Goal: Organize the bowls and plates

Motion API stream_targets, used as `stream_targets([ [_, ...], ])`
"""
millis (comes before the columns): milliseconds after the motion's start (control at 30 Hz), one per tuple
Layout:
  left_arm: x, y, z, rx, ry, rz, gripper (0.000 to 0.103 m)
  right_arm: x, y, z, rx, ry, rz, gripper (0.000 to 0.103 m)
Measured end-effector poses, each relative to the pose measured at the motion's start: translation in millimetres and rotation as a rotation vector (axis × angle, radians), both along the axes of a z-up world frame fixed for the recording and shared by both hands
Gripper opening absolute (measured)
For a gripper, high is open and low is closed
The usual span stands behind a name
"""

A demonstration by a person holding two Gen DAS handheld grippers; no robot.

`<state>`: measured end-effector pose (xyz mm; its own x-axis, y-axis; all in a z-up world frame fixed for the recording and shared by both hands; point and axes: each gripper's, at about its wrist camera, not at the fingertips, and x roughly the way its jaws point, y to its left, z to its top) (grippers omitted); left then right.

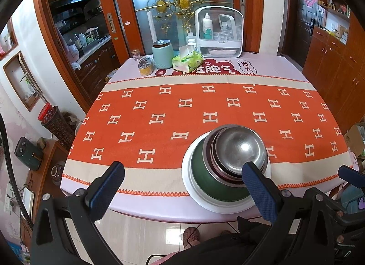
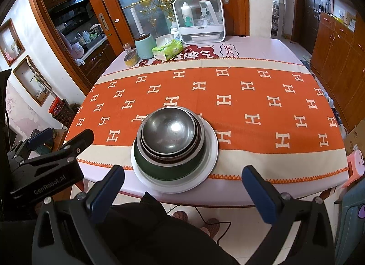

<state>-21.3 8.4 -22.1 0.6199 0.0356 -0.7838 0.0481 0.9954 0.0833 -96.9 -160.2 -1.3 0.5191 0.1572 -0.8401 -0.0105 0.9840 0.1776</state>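
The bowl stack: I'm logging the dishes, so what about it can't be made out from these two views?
- Bowl count: in both views the nested rims under the top steel bowl overlap, so the number is unclear.
- Green bowl: inside hidden by the bowls in it.
- White plate: its centre is covered by the stack.
- Left wrist view: the left claw finger covers the stack's near right edge.

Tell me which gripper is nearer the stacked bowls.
Left. The left gripper has one fingertip overlapping the stacked bowls in its view; the right gripper hangs back off the table edge, both open.
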Motion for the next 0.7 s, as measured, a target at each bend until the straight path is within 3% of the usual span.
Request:
stream_targets([
  [700, -3.1, -1.3, 0.1, -0.002, 0.000, -0.007, 0.102, -6.0, -1.8, -3.7, 0.002, 0.007, -0.002, 0.103],
])
